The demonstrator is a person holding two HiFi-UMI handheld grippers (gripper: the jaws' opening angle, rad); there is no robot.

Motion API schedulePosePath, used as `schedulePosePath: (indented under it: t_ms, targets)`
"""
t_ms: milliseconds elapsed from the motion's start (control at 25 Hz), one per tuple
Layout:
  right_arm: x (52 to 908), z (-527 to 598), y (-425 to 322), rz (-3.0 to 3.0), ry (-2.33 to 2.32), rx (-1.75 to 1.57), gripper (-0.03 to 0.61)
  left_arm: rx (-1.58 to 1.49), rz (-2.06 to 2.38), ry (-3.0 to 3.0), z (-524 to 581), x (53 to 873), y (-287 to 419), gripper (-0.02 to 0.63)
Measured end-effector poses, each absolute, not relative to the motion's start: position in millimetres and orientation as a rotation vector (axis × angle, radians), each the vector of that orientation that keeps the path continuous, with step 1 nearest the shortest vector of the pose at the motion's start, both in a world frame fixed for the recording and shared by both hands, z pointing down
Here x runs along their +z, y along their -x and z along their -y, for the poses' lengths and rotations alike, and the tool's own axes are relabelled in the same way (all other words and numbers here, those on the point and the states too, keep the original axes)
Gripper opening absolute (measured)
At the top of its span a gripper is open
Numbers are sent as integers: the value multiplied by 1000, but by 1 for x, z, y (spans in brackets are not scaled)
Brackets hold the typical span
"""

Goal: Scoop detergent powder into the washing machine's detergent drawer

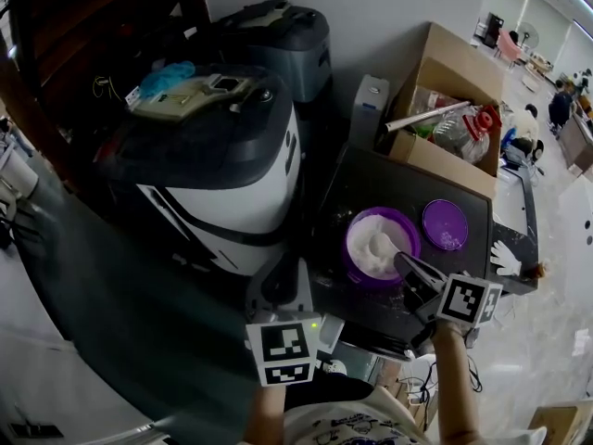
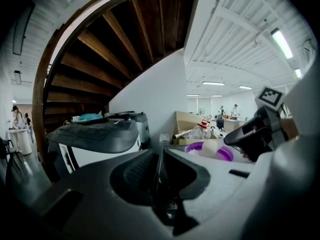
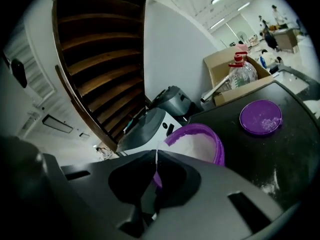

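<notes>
Two grippers at the bottom of the frame: the left gripper (image 1: pixel 279 284) and the right gripper (image 1: pixel 402 261). Two washing machines in the upper left, a white washing machine (image 1: pixel 232 197) with a dark top and a grey washing machine (image 1: pixel 289 46) behind it. One dark counter (image 1: pixel 371 179) right of centre carries one purple tub (image 1: pixel 369 278) of white powder and one purple lid (image 1: pixel 445 224). In the upper right sits one cardboard box (image 1: pixel 445 162) with one clear bottle (image 1: pixel 459 130), red-capped.
</notes>
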State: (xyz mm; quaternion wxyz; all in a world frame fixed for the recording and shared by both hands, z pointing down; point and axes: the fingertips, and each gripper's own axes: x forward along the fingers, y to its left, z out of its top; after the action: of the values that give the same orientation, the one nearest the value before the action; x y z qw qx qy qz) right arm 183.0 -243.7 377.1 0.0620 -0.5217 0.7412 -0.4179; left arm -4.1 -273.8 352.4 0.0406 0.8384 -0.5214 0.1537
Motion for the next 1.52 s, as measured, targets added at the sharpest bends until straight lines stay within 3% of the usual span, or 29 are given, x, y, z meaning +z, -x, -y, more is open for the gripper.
schedulePosePath:
  t_ms: [320, 1000, 1520]
  targets:
    - [357, 228, -158, -2132, 1307, -1216, 20, 463, 1665, -2526, 251, 351, 16, 66]
    - [361, 190, -118, -1921, 748, -1444, 20, 459, 1835, -2410, 207, 350, 32, 65]
    - [391, 175, -95, -1888, 605, -1622, 20, 506, 1934, -2272, 180, 367, 46, 66]
